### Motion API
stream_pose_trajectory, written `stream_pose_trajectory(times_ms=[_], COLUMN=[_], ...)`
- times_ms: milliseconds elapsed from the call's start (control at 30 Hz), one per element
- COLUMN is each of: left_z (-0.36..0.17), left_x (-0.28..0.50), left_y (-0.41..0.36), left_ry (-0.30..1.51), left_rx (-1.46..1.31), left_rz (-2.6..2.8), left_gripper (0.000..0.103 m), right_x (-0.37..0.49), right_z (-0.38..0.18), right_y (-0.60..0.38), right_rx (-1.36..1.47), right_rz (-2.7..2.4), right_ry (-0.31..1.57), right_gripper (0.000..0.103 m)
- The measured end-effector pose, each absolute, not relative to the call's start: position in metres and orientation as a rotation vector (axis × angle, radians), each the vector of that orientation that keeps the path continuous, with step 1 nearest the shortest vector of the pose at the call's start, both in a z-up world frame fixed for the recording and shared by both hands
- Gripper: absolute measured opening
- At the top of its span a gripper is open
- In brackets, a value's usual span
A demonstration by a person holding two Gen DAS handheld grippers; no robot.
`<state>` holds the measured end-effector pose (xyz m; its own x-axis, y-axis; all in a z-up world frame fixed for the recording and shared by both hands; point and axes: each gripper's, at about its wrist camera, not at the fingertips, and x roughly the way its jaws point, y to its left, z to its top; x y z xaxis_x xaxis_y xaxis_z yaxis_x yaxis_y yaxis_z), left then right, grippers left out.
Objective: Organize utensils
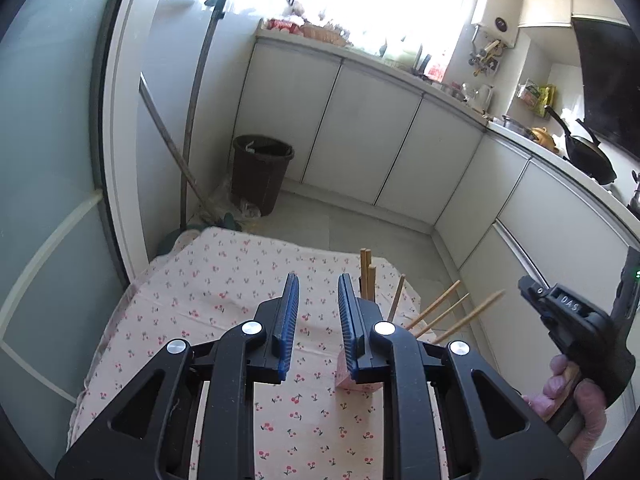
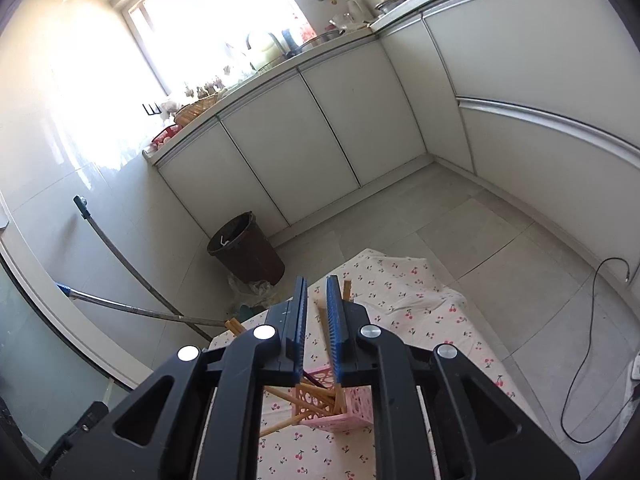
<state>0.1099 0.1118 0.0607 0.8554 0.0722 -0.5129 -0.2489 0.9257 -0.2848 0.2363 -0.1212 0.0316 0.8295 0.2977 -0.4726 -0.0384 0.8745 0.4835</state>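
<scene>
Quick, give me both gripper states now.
Left gripper: open, holding nothing.
Right gripper: narrowly open, nothing gripped, above the pink basket of chopsticks.

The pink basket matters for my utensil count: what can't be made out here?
- Left wrist view: pink basket mostly hidden behind left tongs.
- Right wrist view: basket partly covered by right tongs; chopsticks overlap, uncountable.
- Cherry tablecloth: near side cut off by the frame edge.
</scene>
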Motion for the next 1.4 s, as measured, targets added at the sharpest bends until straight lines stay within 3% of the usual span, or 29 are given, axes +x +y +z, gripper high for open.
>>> stream_pose_trajectory(times_ms=[167, 233, 267, 300, 400, 633, 767, 833, 933, 1400], left_z=[0.070, 0.073, 0.073, 0.073, 0.068, 0.046, 0.044, 0.043, 0.038, 0.018], left_x=[0.090, 0.080, 0.075, 0.070, 0.055, 0.033, 0.017, 0.012, 0.007, 0.000], left_y=[0.089, 0.073, 0.065, 0.056, 0.026, -0.012, -0.017, -0.018, -0.021, -0.034], left_ry=[0.449, 0.421, 0.408, 0.394, 0.385, 0.403, 0.371, 0.368, 0.388, 0.444], left_rx=[-0.253, -0.194, -0.160, -0.126, -0.041, 0.046, 0.060, 0.051, 0.033, -0.008], left_rz=[0.157, 0.152, 0.156, 0.161, 0.138, 0.105, 0.139, 0.137, 0.103, 0.081], left_gripper=[0.029, 0.044, 0.062, 0.071, 0.076, 0.095, 0.096, 0.096, 0.096, 0.096], right_x=[0.206, 0.189, 0.177, 0.167, 0.138, 0.089, 0.059, 0.045, 0.030, 0.007], right_z=[0.035, 0.034, 0.032, 0.029, 0.021, 0.012, 0.008, 0.006, 0.006, 0.007], right_y=[-0.121, -0.124, -0.125, -0.126, -0.132, -0.141, -0.154, -0.162, -0.172, -0.185], right_rx=[0.368, 0.318, 0.285, 0.261, 0.198, 0.161, 0.147, 0.159, 0.172, 0.123], right_rz=[0.174, 0.161, 0.151, 0.142, 0.122, 0.086, 0.018, -0.037, -0.104, -0.202], right_ry=[0.565, 0.570, 0.567, 0.565, 0.569, 0.554, 0.511, 0.492, 0.449, 0.414], right_gripper=[0.016, 0.026, 0.029, 0.034, 0.036, 0.056, 0.070, 0.085, 0.096, 0.096])
